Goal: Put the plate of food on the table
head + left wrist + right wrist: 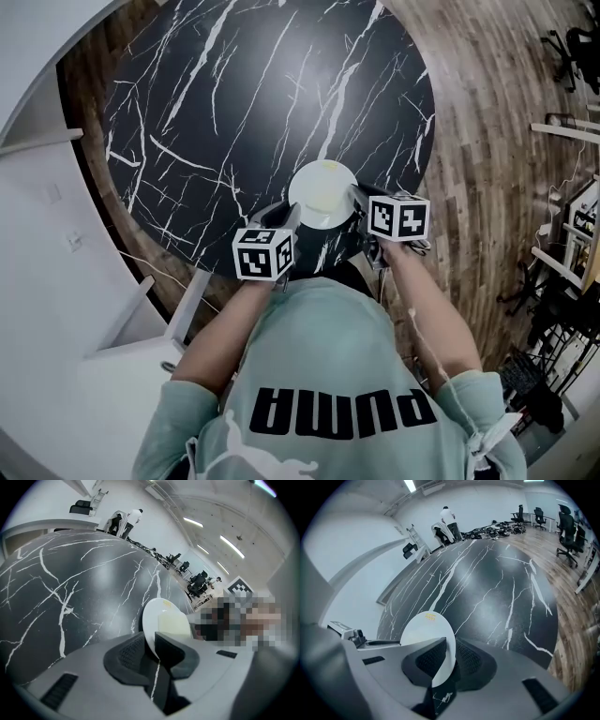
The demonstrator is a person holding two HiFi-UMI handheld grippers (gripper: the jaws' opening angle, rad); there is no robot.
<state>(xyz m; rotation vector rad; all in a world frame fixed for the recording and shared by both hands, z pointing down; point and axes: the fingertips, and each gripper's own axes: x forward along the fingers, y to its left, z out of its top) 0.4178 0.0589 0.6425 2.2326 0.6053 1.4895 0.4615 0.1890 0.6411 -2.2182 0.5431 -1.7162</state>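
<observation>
A white plate [322, 194] with pale food [174, 622] lies level over the near edge of the black marble desk [234, 103]; whether it touches the top is unclear. The left claw [292, 216] is clamped on its left rim, and the right claw [357, 199] on its right rim.

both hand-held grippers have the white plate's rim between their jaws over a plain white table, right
Not quite: the table is black marble with white veins, not plain white, as the head view shows. The rest stands: the left hand-held gripper and the right hand-held gripper each have the white plate by its rim between their jaws.
</observation>
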